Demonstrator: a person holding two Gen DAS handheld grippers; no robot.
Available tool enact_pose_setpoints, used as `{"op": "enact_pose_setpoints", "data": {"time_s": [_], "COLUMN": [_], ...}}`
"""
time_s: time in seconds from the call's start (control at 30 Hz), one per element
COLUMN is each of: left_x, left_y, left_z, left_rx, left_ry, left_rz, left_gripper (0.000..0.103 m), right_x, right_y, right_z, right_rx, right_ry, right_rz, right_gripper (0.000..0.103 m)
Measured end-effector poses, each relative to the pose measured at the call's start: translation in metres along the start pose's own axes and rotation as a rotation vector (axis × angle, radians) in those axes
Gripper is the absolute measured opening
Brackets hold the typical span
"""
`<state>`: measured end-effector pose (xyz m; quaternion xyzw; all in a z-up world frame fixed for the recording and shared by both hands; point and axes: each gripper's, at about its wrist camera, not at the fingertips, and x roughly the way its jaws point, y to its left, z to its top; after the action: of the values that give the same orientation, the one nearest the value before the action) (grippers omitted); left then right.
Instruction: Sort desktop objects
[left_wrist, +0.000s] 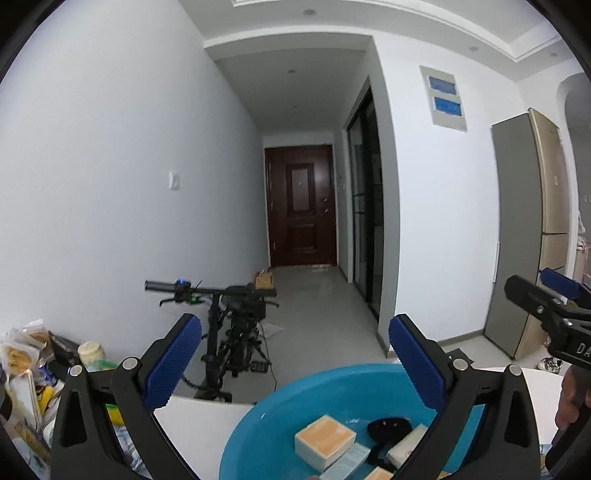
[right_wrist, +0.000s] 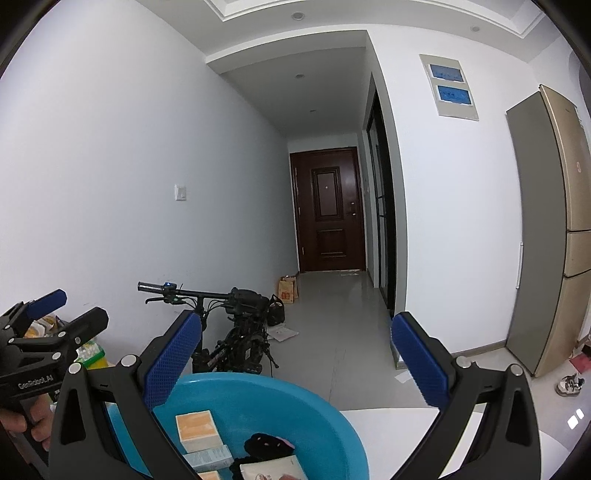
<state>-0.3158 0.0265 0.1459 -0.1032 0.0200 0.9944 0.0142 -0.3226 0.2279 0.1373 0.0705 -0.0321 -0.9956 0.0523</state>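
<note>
A blue plastic basin (left_wrist: 280, 402) stands on the white table (left_wrist: 199, 424). It holds an orange-topped box (left_wrist: 325, 437), a black object (left_wrist: 388, 428) and several small pale boxes. My left gripper (left_wrist: 295, 354) is open and empty, raised above the basin's far rim. My right gripper (right_wrist: 295, 350) is open and empty too, above the same basin (right_wrist: 314, 402); the orange-topped box (right_wrist: 195, 428) and the black object (right_wrist: 266, 445) show below it. Each gripper shows at the edge of the other's view, the right one (left_wrist: 543, 295) and the left one (right_wrist: 62, 310).
Food packets and a jar (left_wrist: 90, 352) are piled at the table's left end. A black electric bike (left_wrist: 236, 325) stands behind the table by the white wall. A hallway leads to a dark door (left_wrist: 301, 206). A fridge (left_wrist: 528, 229) stands at right.
</note>
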Motion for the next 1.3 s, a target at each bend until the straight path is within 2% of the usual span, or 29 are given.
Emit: {"op": "enact_pose_setpoints", "data": {"time_s": [0.13,0.23,0.3,0.63,0.8,1.0,1.13,1.3], "left_x": [-0.010,-0.027,-0.042,-0.106,-0.136,-0.181,-0.211,-0.241], "left_y": [0.010,0.017,0.018,0.030,0.034,0.028,0.028,0.022], "left_z": [-0.002,0.000,0.003,0.020,0.020,0.016,0.014,0.011], "left_rx": [-0.018,-0.042,-0.041,-0.071,-0.092,-0.074,-0.102,-0.070], "left_ry": [0.031,0.007,-0.021,-0.043,0.018,0.025,0.023,0.007], "left_rz": [0.011,0.091,0.112,0.095,0.043,0.031,0.008,0.030], "left_gripper": [0.103,0.103,0.103,0.103,0.103,0.103,0.103,0.103], "right_x": [-0.012,-0.027,-0.037,-0.094,-0.126,-0.166,-0.188,-0.213], "right_y": [0.011,0.018,0.021,0.026,0.033,0.041,0.049,0.061], "right_z": [0.001,0.002,0.005,0.028,0.032,0.029,0.026,0.019], "right_rx": [-0.042,-0.070,-0.080,-0.078,-0.099,-0.091,-0.105,-0.114], "right_ry": [-0.002,-0.015,-0.016,-0.013,-0.010,-0.006,0.008,0.016], "right_rz": [0.008,-0.002,-0.007,-0.005,-0.014,-0.007,0.001,0.015], "right_gripper": [0.102,0.102,0.102,0.102,0.102,0.102,0.102,0.102]}}
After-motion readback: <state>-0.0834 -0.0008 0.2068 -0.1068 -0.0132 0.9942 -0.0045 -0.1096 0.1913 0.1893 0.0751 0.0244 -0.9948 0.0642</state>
